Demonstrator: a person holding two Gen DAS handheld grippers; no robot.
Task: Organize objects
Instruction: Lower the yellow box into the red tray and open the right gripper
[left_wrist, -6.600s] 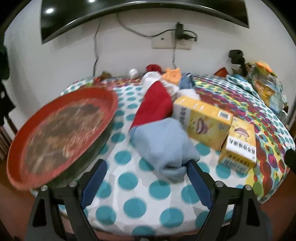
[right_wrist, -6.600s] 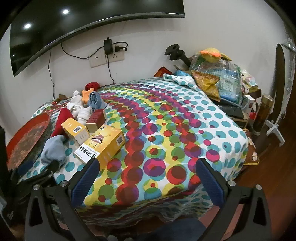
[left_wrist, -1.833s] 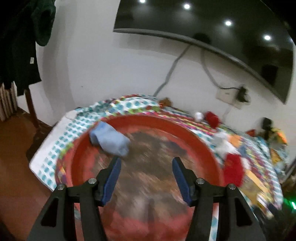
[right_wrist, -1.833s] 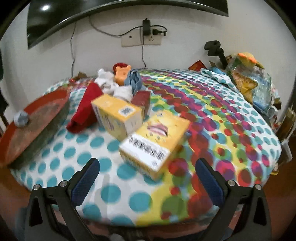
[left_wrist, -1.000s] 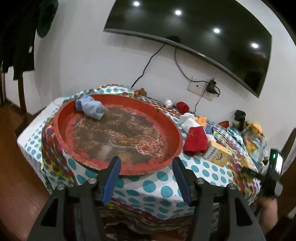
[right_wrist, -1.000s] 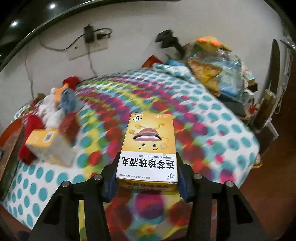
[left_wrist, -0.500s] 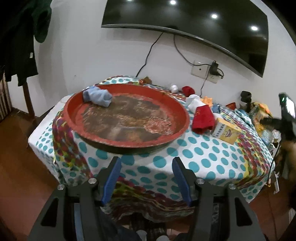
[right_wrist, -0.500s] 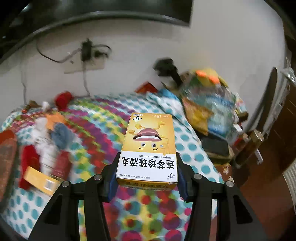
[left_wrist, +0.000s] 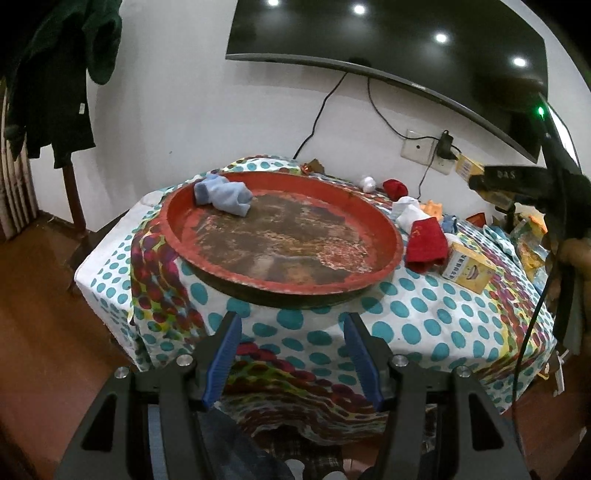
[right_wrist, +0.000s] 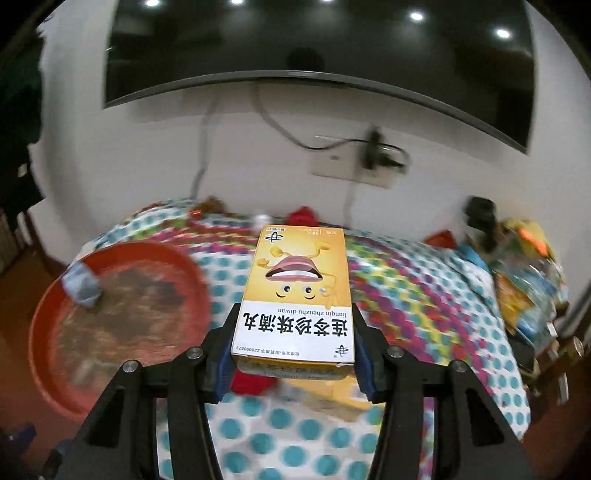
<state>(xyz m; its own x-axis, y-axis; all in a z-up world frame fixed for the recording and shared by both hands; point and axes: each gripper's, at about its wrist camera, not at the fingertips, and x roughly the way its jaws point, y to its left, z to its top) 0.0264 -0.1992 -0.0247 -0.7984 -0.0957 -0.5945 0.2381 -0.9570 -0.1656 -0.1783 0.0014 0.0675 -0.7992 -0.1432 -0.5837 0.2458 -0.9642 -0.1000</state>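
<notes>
My right gripper (right_wrist: 294, 350) is shut on a yellow medicine box (right_wrist: 297, 291) and holds it in the air above the table; the gripper and box also show at the far right of the left wrist view (left_wrist: 469, 168). A big red tray (left_wrist: 207, 266) stands on the left of the table, with a light blue sock (left_wrist: 223, 194) near its far rim; both also show in the right wrist view, the tray (right_wrist: 44, 314) and sock (right_wrist: 81, 282). My left gripper (left_wrist: 291, 358) is open and empty, back from the table's near edge. A red sock (left_wrist: 424, 243) and a second yellow box (left_wrist: 465, 267) lie right of the tray.
The table has a dotted cloth (left_wrist: 406, 317). White, orange, blue and red small items (left_wrist: 406, 210) lie behind the red sock. Bags and clutter (right_wrist: 524, 280) fill the right side. A TV (left_wrist: 406, 44) and a wall socket (left_wrist: 421, 149) are behind; dark clothes (left_wrist: 55, 85) hang at left.
My right gripper has swung left with the yellow box, so the tray is now in its view. My left gripper has drawn slightly back from the table.
</notes>
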